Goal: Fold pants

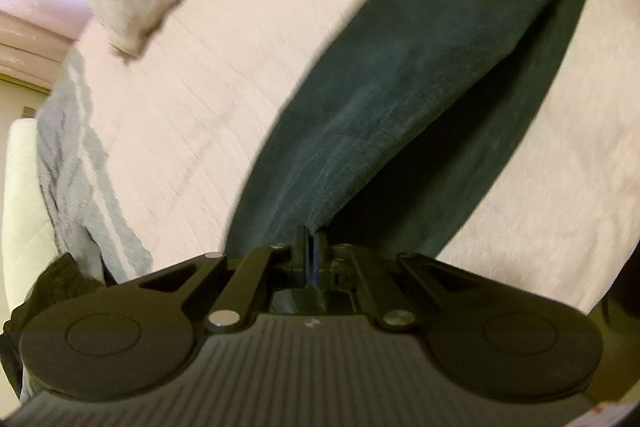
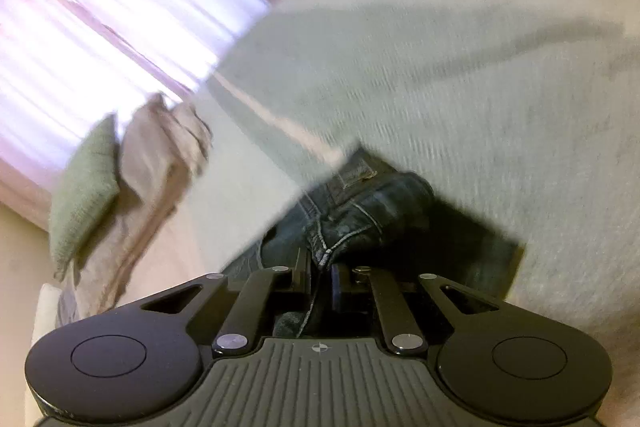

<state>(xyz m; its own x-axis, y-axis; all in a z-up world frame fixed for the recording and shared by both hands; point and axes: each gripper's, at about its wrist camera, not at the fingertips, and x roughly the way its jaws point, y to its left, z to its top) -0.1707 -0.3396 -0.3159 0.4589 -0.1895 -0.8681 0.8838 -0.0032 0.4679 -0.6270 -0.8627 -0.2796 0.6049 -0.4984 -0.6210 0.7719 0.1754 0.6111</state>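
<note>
Pants [image 1: 400,99] are gripped at both ends: left gripper [image 1: 310,241] jaws clamped on a leg, right gripper [image 2: 320,263] jaws clamped on the waist seam. They stretch over the bed [image 1: 192,107]; folding appears barely begun.

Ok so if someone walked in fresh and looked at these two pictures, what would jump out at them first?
Probably the dark jeans: in the left wrist view a long leg sweeps diagonally across the pale bed cover into the shut left claw. In the right wrist view the right claw pinches the stitched seam end of the jeans, with a green cushion and bright curtains at the left. Both views are motion-blurred.
</note>
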